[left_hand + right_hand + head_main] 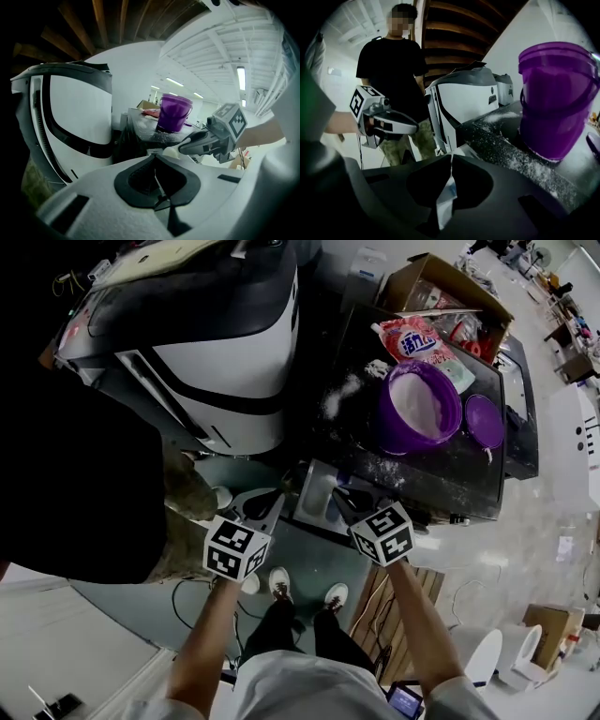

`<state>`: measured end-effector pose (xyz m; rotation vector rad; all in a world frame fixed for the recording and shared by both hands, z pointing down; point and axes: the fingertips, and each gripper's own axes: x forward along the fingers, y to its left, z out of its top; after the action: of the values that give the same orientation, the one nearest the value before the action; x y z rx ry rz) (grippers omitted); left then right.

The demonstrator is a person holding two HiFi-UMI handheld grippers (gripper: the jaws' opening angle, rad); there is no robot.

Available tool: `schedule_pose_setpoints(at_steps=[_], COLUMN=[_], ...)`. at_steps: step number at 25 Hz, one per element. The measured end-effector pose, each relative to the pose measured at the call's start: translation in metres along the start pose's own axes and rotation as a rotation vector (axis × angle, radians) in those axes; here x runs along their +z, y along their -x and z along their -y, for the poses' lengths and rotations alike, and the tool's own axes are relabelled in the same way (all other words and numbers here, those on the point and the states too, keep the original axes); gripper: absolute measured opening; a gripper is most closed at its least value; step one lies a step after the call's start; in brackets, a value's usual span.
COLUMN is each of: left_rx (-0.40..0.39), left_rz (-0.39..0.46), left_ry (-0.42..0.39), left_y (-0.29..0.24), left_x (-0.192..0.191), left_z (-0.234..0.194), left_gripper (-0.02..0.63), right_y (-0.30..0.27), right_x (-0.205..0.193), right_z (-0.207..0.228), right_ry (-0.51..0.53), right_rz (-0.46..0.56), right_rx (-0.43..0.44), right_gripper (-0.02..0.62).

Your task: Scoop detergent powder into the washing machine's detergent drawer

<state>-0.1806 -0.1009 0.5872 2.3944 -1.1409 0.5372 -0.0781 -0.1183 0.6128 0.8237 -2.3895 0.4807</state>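
Observation:
The white and black washing machine (216, 343) stands at the upper left, and its pale detergent drawer (319, 495) sticks out just below the dark counter (441, 479). On that counter a purple bucket (422, 409) holds white powder. My left gripper (265, 509) and right gripper (345, 502) hover on either side of the drawer, both shut with nothing between the jaws. In the left gripper view the bucket (174, 112) shows beyond the right gripper (185, 144). In the right gripper view the bucket (558, 103) looms at the right, with the left gripper (412, 127) at the left.
Spilled powder (342, 395) dusts the counter. A purple round lid (485, 420), a red detergent bag (417, 341) and a cardboard box (450, 296) sit around the bucket. A person in a black shirt (393, 70) stands close beside the machine.

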Motion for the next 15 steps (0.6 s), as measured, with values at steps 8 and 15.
schedule_pose_setpoints(at_steps=[8,15], left_rx=[0.023,0.020], left_rz=[-0.014,-0.019], left_ry=[0.012,0.017], left_y=[0.006,0.005], left_x=[-0.012,-0.017], left_z=[-0.003,0.001], left_gripper=[0.009,0.011], right_y=[-0.022,-0.029], right_x=[-0.015,-0.020], right_z=[-0.016,-0.022], right_ry=[0.373,0.510], right_rz=[-0.107,-0.128], right_rx=[-0.020,-0.036], right_gripper=[0.003,0.003])
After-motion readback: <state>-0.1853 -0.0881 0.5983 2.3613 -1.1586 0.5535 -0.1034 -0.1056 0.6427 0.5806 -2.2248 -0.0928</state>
